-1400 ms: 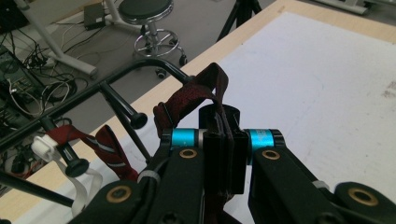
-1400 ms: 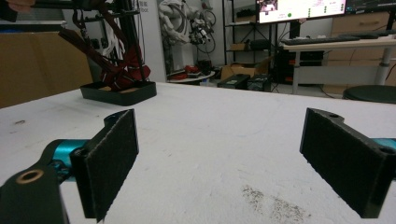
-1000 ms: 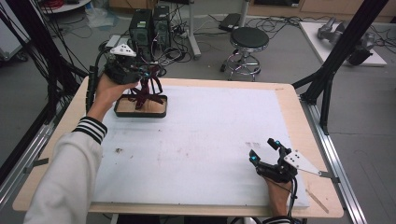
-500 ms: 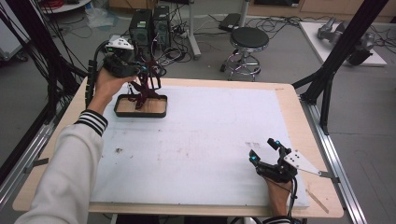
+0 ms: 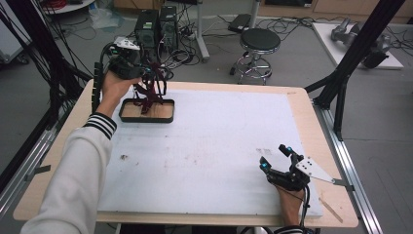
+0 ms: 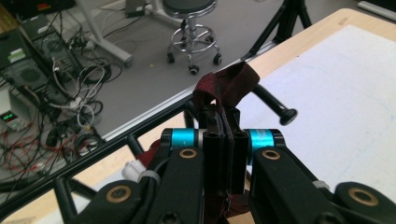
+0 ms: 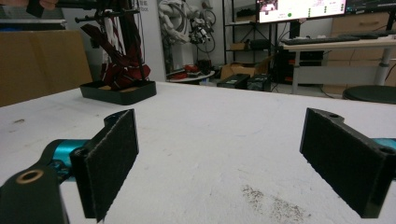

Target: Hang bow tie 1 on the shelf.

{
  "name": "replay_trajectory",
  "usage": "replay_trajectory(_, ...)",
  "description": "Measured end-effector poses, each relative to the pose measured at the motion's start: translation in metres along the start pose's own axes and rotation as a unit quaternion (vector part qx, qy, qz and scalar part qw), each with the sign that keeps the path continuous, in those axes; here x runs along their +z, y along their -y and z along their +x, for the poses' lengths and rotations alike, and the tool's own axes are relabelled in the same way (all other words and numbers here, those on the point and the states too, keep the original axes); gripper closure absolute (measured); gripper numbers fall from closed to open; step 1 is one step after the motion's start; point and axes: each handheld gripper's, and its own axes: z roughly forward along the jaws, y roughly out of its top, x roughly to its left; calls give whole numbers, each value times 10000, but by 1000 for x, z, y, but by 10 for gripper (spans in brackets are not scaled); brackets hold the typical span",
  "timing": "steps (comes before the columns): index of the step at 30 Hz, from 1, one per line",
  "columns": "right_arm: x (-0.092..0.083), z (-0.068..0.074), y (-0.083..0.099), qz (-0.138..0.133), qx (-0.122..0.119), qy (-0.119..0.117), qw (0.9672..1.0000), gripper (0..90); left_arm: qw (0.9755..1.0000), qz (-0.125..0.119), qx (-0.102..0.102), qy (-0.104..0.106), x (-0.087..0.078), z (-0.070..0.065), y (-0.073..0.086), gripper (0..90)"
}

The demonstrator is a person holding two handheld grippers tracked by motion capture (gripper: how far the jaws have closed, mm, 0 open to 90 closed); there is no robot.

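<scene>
Dark red fabric strap [image 6: 227, 86] sits pinched between the jaws of my left tongs [image 6: 224, 140], which I see closed tight on it; from the high view those left tongs [image 5: 146, 78] hang above the far left corner of the tabletop [image 5: 311, 117], with the strap [image 5: 146, 95] trailing down into a shallow black rectangular tray [image 5: 168, 109] with a wooden floor. My right tongs [image 5: 277, 158] rest near the front right edge on the white sheet [image 5: 219, 136] that covers the tabletop, jaws spread wide with nothing between them. From the right gripper view, the tray [image 7: 119, 93] stands well apart, far across the sheet.
</scene>
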Motion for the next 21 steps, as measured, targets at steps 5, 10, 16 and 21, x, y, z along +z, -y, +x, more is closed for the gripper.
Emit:
replay_trajectory(5, 0, 0, 0, -12, 10, 5, 10000, 107, 9999, 37, -24, -96, 1, 1, 0, 878)
replay_trajectory(10, 0, 0, 0, -13, -2, 5, 10000, 107, 9999, 70, -24, -121, 1, 1, 0, 877)
replay_trajectory(16, 0, 0, 0, -2, -6, -7, 10000, 107, 9997, 69, -61, -225, 2, 0, 0, 795)
replay_trajectory(21, 0, 0, 0, 5, -17, -10, 10000, 107, 9994, -115, -150, -303, -1, 0, 0, 534)
